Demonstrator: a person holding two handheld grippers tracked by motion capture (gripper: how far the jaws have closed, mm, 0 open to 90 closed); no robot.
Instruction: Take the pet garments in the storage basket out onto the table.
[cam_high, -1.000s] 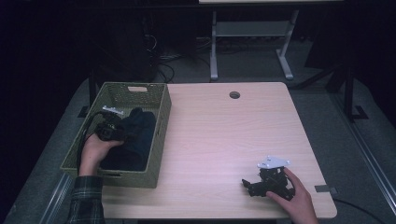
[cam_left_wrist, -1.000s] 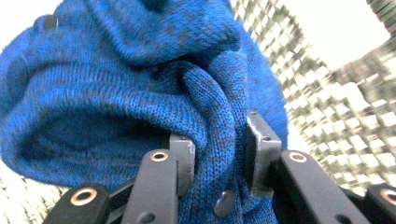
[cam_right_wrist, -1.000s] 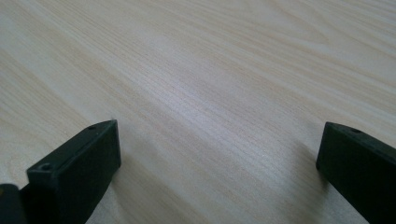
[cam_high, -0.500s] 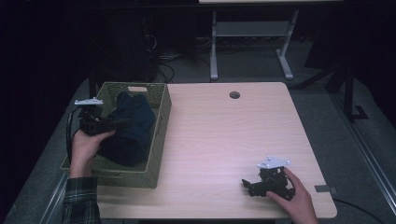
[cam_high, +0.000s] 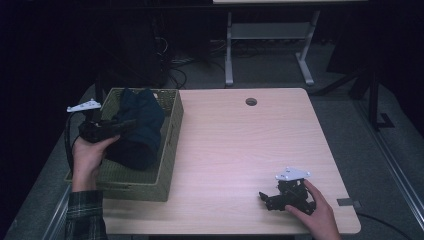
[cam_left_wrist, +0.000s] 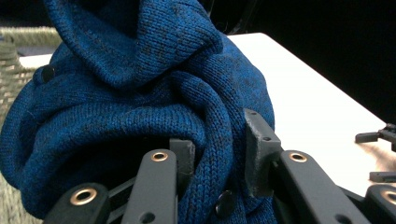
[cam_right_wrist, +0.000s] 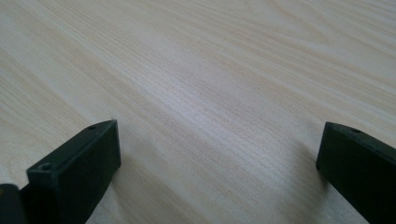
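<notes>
Softly bunched blue knit sweater (cam_left_wrist: 140, 93); buttoned.

Item under inspection: one dark blue knitted sweater (cam_left_wrist: 140, 102). The fabric is a fine rib knit, bunched into thick folds and rolls, with a small dark button visible near its left edge and another low among the folds. It hangs in a loose, crumpled bundle, raised partly above the woven green basket (cam_high: 167, 150), with its lower portion inside the basket's walls. A fold is pinched between the jaws of the left gripper (cam_high: 120, 125). The basket sits at the left end of the tabletop (cam_high: 240, 145).
</notes>
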